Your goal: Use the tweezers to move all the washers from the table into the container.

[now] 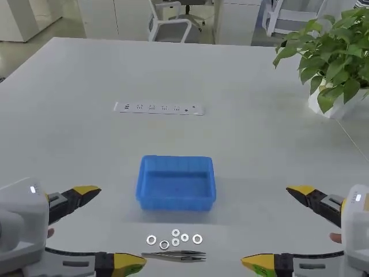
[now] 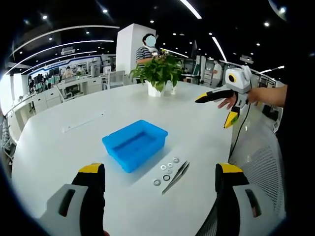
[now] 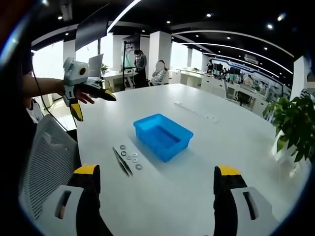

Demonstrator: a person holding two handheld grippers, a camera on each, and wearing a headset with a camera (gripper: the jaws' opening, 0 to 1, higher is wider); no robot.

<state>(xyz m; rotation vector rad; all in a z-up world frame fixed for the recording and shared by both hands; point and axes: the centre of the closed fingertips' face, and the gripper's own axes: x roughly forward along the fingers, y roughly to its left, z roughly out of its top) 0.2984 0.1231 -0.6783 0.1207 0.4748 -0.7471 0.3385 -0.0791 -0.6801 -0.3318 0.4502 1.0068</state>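
Since nothing is held yet, both sets of jaws are seen wide open: left gripper (image 1: 109, 226) and right gripper (image 1: 269, 226) are held low at either side of the work, apart from it. Tweezers (image 1: 174, 254) are laid flat on the table (image 1: 259, 144), just on the near side of the washers (image 1: 174, 238). Container (image 1: 176, 199) is placed just beyond the washers. Tweezers' long axis is run left-right in the head view, roughly parallel to the container's near wall; the tip end cannot be told. Tweezers are judged light, thin, springy, slick metal, likely to skate on the table. A grip across both arms near mid-length is advised, so closing can be controlled. Washers are judged tiny, flat, hard to lift by an edge and easily flicked away.
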